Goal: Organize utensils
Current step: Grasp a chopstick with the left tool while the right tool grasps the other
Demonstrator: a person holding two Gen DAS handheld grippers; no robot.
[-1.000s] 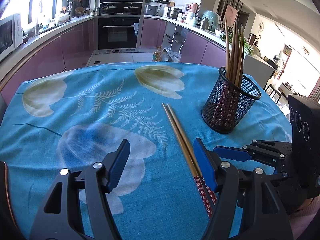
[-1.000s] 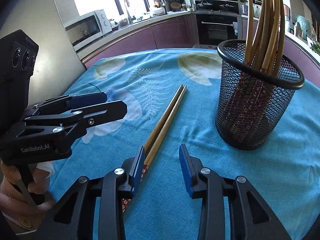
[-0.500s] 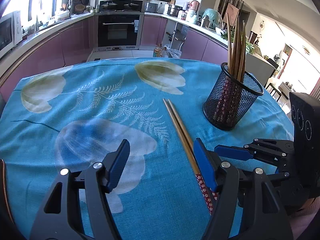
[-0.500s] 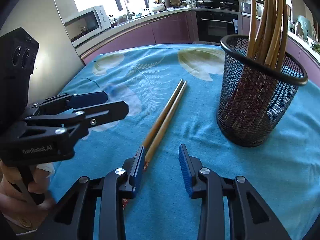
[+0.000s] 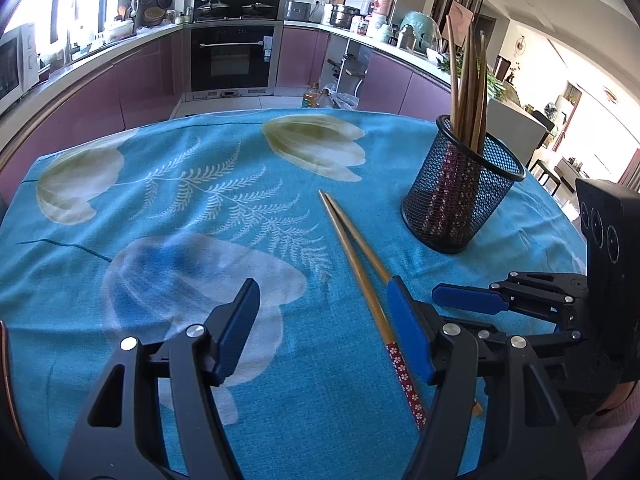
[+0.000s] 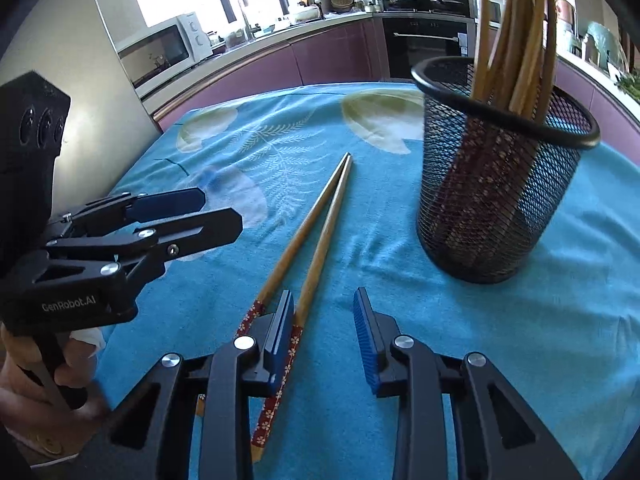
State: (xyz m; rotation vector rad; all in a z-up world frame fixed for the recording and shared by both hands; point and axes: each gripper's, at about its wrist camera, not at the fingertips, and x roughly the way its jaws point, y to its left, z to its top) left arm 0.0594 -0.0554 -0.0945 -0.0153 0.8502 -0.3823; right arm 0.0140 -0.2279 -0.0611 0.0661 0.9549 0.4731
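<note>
Two loose wooden chopsticks with red flowered handles (image 6: 316, 240) lie side by side on a blue floral tablecloth (image 6: 400, 320), near a black wire-mesh cup (image 6: 500, 184). The cup stands upright and holds several more chopsticks, perhaps seven; their overlap prevents a sure count.

The right gripper (image 6: 324, 334) has its jaws closing. One chopstick handle lies between them, against the left pad; the other lies outside. The left gripper (image 5: 320, 324) hovers with jaws apart, holding nothing.

The likely risk is that the right gripper catches only one chopstick, or pushes the pair apart and rolls one away.
</note>
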